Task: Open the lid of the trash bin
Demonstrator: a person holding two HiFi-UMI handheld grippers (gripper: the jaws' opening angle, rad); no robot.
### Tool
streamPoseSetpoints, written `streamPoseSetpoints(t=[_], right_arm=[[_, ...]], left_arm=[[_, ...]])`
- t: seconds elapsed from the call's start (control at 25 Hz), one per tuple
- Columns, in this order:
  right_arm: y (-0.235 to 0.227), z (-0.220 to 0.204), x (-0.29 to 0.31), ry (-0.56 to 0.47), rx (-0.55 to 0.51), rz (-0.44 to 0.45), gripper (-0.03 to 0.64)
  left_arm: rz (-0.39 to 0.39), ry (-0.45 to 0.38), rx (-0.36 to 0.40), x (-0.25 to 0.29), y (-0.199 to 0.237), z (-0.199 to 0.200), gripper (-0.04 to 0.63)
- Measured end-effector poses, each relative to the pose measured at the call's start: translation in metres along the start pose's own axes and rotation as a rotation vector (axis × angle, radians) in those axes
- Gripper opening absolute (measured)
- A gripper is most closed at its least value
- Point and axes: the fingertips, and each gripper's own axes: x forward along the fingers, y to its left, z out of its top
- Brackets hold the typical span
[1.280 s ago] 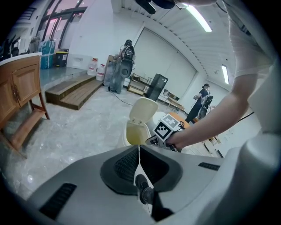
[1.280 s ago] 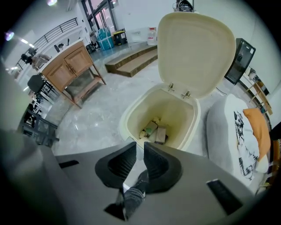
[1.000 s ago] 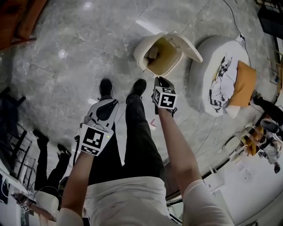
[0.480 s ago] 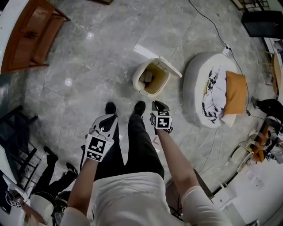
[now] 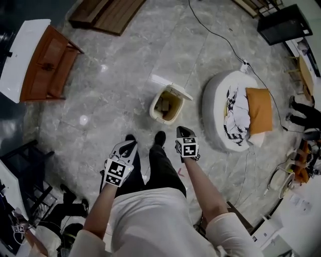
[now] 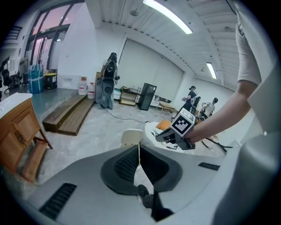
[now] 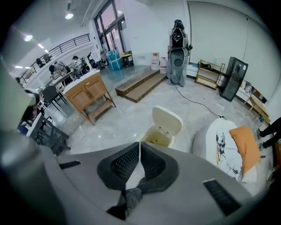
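Observation:
A cream trash bin (image 5: 166, 104) stands on the grey marble floor ahead of my feet, its lid (image 5: 172, 86) swung up and open, something pale inside. In the right gripper view the bin (image 7: 156, 137) shows just past the jaws with its lid (image 7: 167, 121) upright. In the left gripper view only the lid (image 6: 131, 137) peeks above the jaws. My left gripper (image 5: 129, 145) and right gripper (image 5: 181, 131) hang well short of the bin, both shut and empty. The right gripper (image 6: 159, 137) also shows in the left gripper view.
A round white pouf (image 5: 225, 113) with an orange cushion (image 5: 259, 110) sits right of the bin, a cable (image 5: 215, 35) running to it. A wooden cabinet (image 5: 47, 64) stands far left, wooden steps (image 5: 105, 15) at the back. People are at the right edge.
The head view has pulled back and up: the bin now looks smaller and farther off. Both grippers have drawn away from the bin and sit lower in the picture.

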Motion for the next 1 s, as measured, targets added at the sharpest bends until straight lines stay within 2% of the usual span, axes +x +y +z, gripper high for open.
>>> streamPoseSetpoints(t=[0.2,0.32,0.56,1.0], right_arm=[[-0.005,0.022,-0.035,-0.055,-0.011,-0.001,0.034],[-0.008,0.026,-0.055,-0.074,-0.011,0.000,0.031],[0.001,0.038,-0.085,-0.106,-0.113,0.012,0.029],[0.005,0.086,-0.154,-0.241,-0.216,0.016,0.029]], left_arm=[[0.028,-0.036,0.059,-0.014,0.001,0.028,0.020],[0.041,-0.049,0.069,-0.021,0.003,0.038,0.020],[0.065,-0.093,0.088,-0.036,0.007,0.062,0.020],[0.083,-0.144,0.108,-0.058,0.011,0.101,0.020]])
